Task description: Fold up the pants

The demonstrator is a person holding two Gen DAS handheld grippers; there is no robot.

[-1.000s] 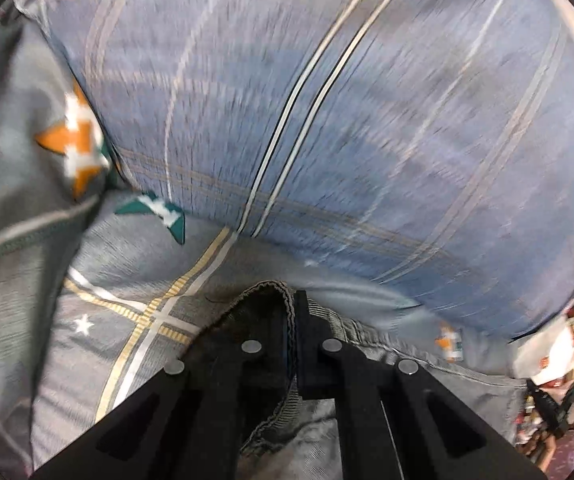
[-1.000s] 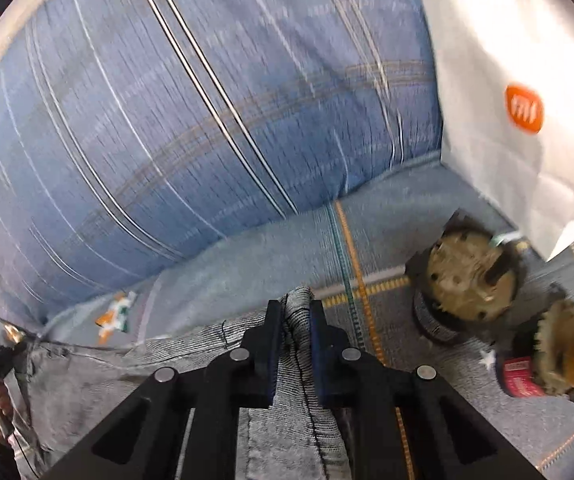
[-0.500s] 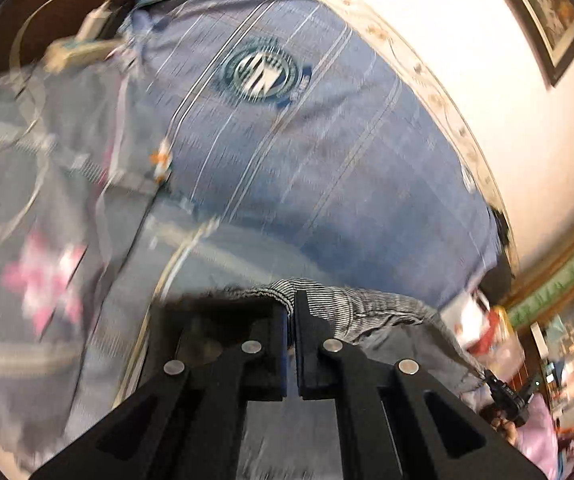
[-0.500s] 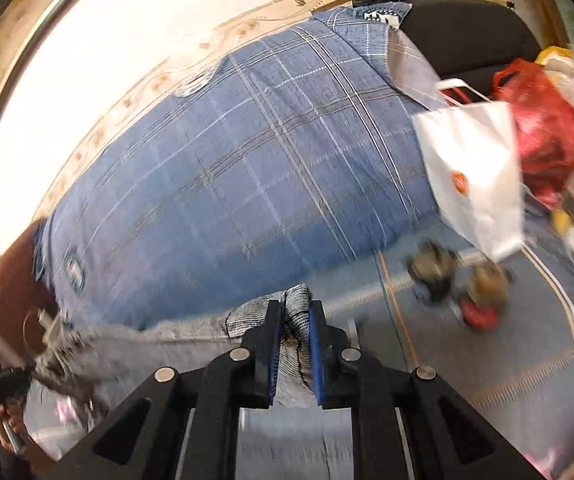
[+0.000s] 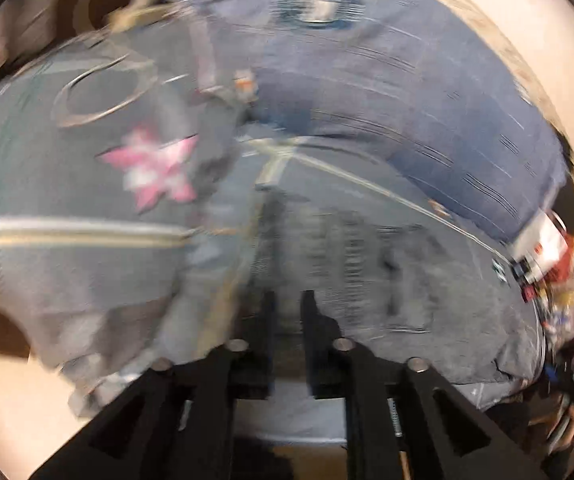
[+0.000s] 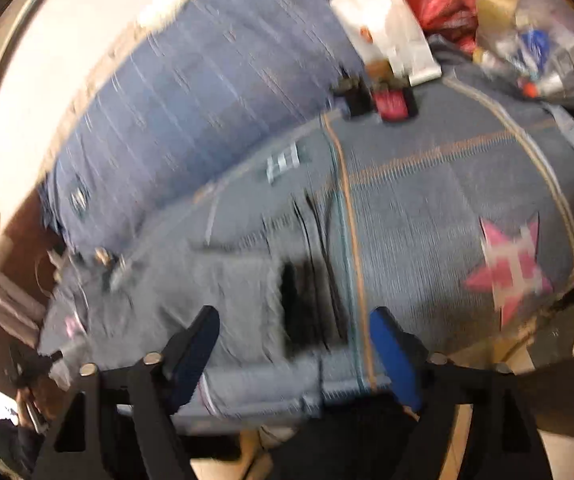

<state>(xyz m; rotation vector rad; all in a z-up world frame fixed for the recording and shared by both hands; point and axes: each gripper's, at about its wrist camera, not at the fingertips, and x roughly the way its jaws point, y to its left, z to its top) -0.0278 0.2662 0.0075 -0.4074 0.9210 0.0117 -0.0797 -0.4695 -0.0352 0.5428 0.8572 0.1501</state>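
- While both pairs of tongs are letting go, the pants (image 6: 243, 300) lie spread on the bed (image 6: 447, 200), a grey denim panel on the grey star-patterned cover, near the front edge and in front of the big blue plaid pillow (image 6: 207, 80).
- Left tongs (image 5: 287, 312): the jaws are opening, with only a narrow gap so far; the blur hides the tips, but no cloth seems pinched between them, and the pants (image 5: 367, 272) lie just beyond.
- Right tongs (image 6: 295, 336): the jaws are opening and already stand wide, released, with the cloth lying below and between them rather than gripped.
- Step in hand, as I judge it: setting the garment down after a fold and freeing both ends.
- To do it well, finish opening before pulling away, so that no hem snags and drags the layer askew.
- Lift both tongs clear together, so that the laid edge stays straight.
- Check that the edges line up and the dark patch (image 6: 307, 300) near the middle is not a bunched ridge; both views are too blurred to say.
- Keep clear of the bags and clutter (image 6: 467, 20) at the far right of the bed.
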